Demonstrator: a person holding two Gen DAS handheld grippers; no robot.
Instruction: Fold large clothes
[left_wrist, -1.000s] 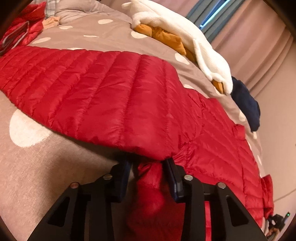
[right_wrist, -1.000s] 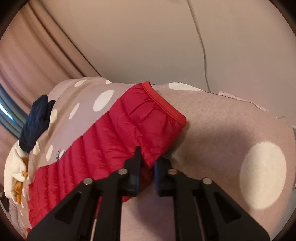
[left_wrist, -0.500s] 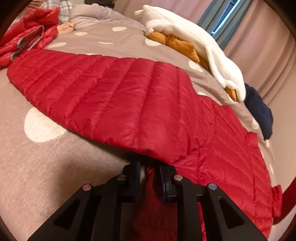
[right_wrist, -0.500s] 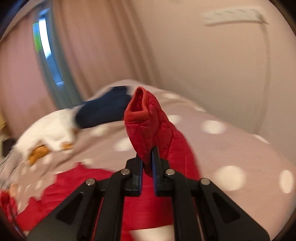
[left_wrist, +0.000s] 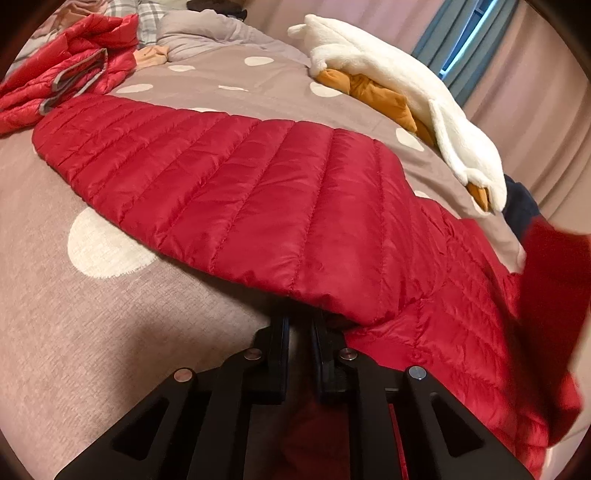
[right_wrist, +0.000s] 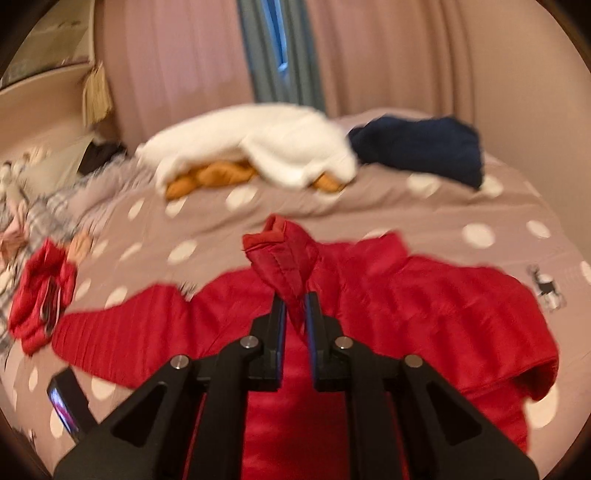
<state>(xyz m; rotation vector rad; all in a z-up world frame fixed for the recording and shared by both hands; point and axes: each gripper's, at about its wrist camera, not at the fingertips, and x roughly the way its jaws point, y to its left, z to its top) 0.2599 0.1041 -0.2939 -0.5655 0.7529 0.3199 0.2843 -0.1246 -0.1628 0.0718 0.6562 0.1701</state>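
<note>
A red quilted down jacket (left_wrist: 258, 192) lies spread on the polka-dot bed cover (left_wrist: 74, 332); it also shows in the right wrist view (right_wrist: 424, 314). My left gripper (left_wrist: 299, 325) is shut on the jacket's near edge, its tips hidden under the fabric. My right gripper (right_wrist: 293, 306) is shut on the red sleeve cuff (right_wrist: 280, 251) and holds it lifted above the jacket body. The raised sleeve shows blurred at the right edge of the left wrist view (left_wrist: 554, 280).
A white fleece (right_wrist: 258, 144) over an orange garment (right_wrist: 210, 177) and a navy garment (right_wrist: 424, 147) lie at the far side of the bed. A second red jacket (left_wrist: 62, 74) is bunched by the pillows. A phone (right_wrist: 62, 406) lies near the bed's left edge. Curtains stand behind.
My right gripper has lifted the sleeve cuff and swung it over the jacket body toward the middle. My left gripper has closed on the jacket edge and stayed nearly in place.
</note>
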